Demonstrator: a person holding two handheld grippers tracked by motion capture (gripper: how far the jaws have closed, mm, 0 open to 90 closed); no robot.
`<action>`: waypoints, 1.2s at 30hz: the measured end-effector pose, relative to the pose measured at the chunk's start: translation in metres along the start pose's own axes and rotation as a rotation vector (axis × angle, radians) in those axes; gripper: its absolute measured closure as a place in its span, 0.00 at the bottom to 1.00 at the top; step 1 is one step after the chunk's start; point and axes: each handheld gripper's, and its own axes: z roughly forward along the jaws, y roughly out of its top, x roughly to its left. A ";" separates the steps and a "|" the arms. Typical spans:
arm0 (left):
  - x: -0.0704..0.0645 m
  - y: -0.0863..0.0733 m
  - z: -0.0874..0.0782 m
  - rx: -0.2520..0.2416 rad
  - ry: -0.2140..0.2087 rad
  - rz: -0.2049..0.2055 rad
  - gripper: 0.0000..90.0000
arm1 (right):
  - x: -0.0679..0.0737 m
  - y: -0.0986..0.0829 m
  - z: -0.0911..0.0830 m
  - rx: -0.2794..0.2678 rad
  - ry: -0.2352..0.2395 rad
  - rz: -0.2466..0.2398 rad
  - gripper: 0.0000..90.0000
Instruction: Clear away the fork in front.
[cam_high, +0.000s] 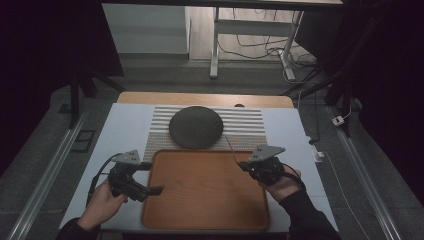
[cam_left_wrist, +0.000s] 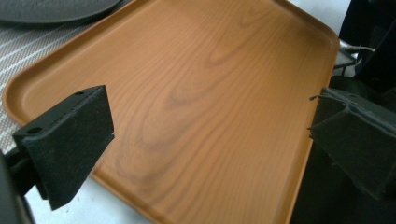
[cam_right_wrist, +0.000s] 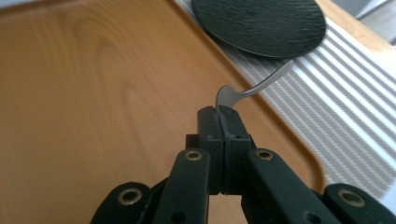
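Spoon-like, the thin grey metal utensil (cam_right_wrist: 254, 88) is pinched at one end between the pressed-together jaws of the right gripper (cam_right_wrist: 218, 112), so that tool is closed on it. In the right gripper view its broad curved end sits right at the jaw tips, and the narrow flat stem runs away from them, rising over the raised rim of the orange-brown wooden rectangular tray (cam_right_wrist: 93, 93) and pointing toward the dark round woven mat (cam_right_wrist: 261, 23). From the high view the same utensil (cam_high: 231, 148) shows as a fine line above the tray's far right corner, its long axis slanting from the right gripper (cam_high: 244, 164) up and leftward to the far side, its free end close to the near edge of the round mat (cam_high: 196, 126); whether it touches the mat I cannot tell. The mat lies on a grey-and-white striped cloth placemat (cam_high: 250, 125), which butts against the tray's far edge on a white tabletop (cam_high: 125, 125).

The left gripper (cam_high: 155, 190) hangs over the tray's near left edge, aimed rightward across the tray (cam_high: 205, 200). In the left gripper view its two black padded jaws stand wide apart with nothing between them, the tray's bare wood grain (cam_left_wrist: 210, 93) lying beyond.
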 end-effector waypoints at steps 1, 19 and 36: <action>0.000 0.003 0.002 0.007 -0.001 0.009 0.00 | 0.004 -0.001 -0.003 -0.012 0.035 0.003 0.99; -0.009 0.054 0.047 0.089 -0.050 0.186 0.00 | 0.041 -0.005 -0.015 -0.117 0.308 0.013 0.99; -0.024 0.051 0.077 0.206 -0.145 0.391 0.17 | 0.065 0.008 -0.009 -0.150 0.540 -0.073 0.99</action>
